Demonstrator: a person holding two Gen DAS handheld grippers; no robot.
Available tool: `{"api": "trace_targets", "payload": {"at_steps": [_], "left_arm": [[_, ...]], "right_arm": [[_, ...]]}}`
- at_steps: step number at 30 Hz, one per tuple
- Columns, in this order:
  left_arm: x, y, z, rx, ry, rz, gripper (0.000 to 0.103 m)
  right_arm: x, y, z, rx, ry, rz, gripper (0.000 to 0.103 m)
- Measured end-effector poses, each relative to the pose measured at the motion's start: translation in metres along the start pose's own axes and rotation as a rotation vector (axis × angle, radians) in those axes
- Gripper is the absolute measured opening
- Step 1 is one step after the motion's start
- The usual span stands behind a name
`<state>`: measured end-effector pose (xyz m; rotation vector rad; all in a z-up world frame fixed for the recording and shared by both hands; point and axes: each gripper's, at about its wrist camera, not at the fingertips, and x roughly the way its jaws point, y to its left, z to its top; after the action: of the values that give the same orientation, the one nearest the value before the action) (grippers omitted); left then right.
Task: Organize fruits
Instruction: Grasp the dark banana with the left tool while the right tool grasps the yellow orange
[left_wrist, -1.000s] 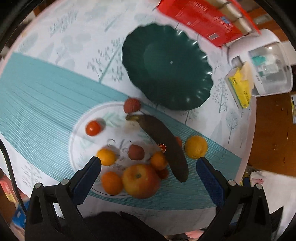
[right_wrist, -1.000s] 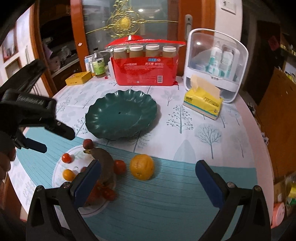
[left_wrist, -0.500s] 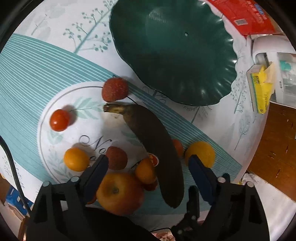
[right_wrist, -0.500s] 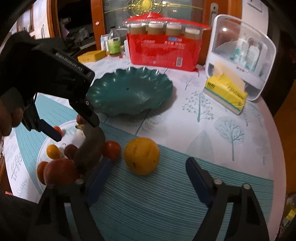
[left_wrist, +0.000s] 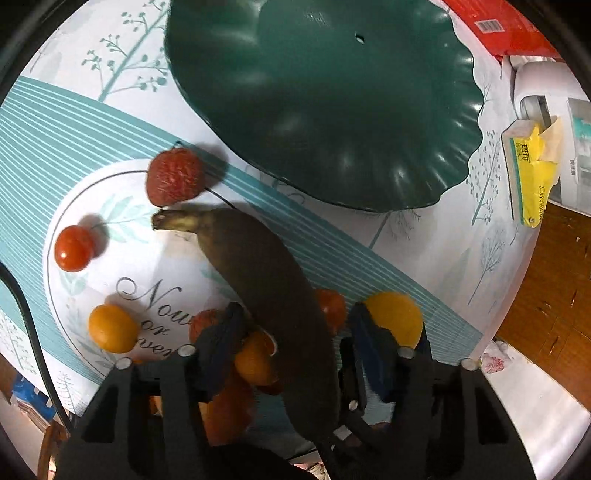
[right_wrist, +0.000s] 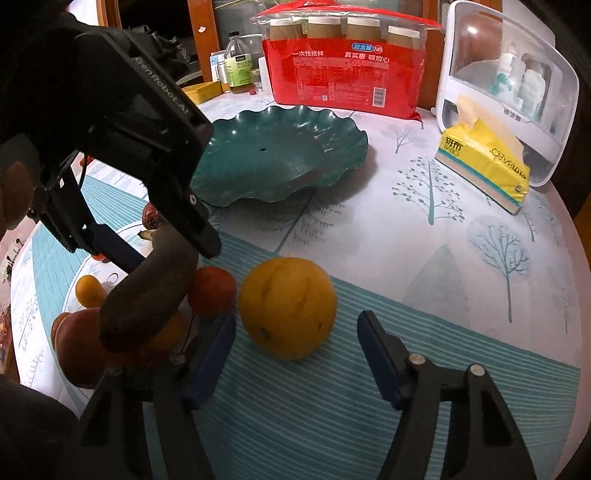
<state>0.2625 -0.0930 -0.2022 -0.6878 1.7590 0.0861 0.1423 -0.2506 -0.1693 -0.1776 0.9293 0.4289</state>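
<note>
Banana between the fingers of the left hand-held gripper (left_wrist: 295, 325)

The dark banana (left_wrist: 266, 288) lay on the tabletop (right_wrist: 461, 258), jaws spread around it; the right hand-held gripper (right_wrist: 295, 336), also spread, pointed at the orange (right_wrist: 288, 306).

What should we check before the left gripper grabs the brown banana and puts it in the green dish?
1. Left gripper open around the banana: ok, one finger shows on each side of it.
2. Fingers touching the banana: cannot tell.
3. Green dish free to receive fruit: ok, nothing lies in it.
4. Small fruits clear of the grab: not ok, a small orange and a tomato crowd against the banana by the fingers.
5. Right gripper out of the way: ok, it is open, with the big orange just ahead, apart from the banana.
</note>
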Motion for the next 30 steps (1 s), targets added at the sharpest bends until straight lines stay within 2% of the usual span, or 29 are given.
{"api": "trace_targets", "payload": {"at_steps": [5, 8, 15, 19, 24, 30], "left_arm": [[0.011, -0.008, 0.000, -0.003, 0.016, 0.000, 0.054], [0.017, -0.008, 0.001, -0.016, 0.020, -0.016, 0.049], [0.017, -0.007, -0.002, 0.006, -0.007, -0.038, 0.042], [0.010, -0.002, -0.009, 0.028, -0.031, -0.060, 0.036], [-0.003, -0.008, -0.018, 0.080, -0.084, -0.098, 0.035], [-0.044, -0.006, -0.035, 0.146, -0.168, -0.128, 0.035]], "right_arm": [[0.004, -0.002, 0.000, 0.012, 0.001, 0.023, 0.058], [0.004, -0.001, 0.001, 0.018, -0.014, 0.042, 0.052], [0.004, -0.004, 0.005, 0.051, -0.007, 0.061, 0.049], [0.002, -0.007, 0.006, 0.092, 0.015, 0.058, 0.049], [-0.004, -0.011, 0.006, 0.160, 0.029, 0.050, 0.049], [-0.019, -0.010, 0.009, 0.198, 0.028, 0.012, 0.049]]}}
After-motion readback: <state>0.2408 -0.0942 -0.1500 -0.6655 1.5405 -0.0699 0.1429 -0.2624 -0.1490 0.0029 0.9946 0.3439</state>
